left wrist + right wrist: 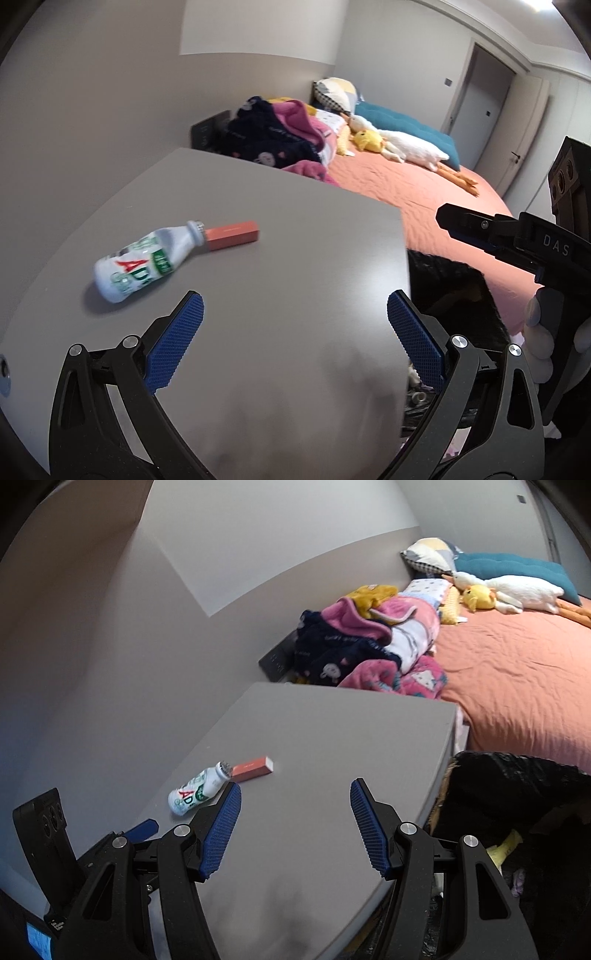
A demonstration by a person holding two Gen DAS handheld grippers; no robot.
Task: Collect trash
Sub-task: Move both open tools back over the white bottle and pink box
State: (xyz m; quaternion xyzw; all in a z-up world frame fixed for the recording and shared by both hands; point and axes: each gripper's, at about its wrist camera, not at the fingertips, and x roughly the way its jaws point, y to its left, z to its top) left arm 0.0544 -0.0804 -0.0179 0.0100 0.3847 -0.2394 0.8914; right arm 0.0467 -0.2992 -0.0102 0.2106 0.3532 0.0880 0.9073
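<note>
Bare grey tabletop before the bottle and box; wall close behind.

We hold the left black two-finger gripper with blue ribbed pads tilted downward, its jaws wide apart with nothing between them. The right black gripper with blue pads is beside it, also spread and empty, with our pale-gloved hand on its handle.

bottle: white plastic, green and red label, uncapped, lying on its side on the surface
box: small orange-red carton, lying flat, touching the bottle's mouth
</note>
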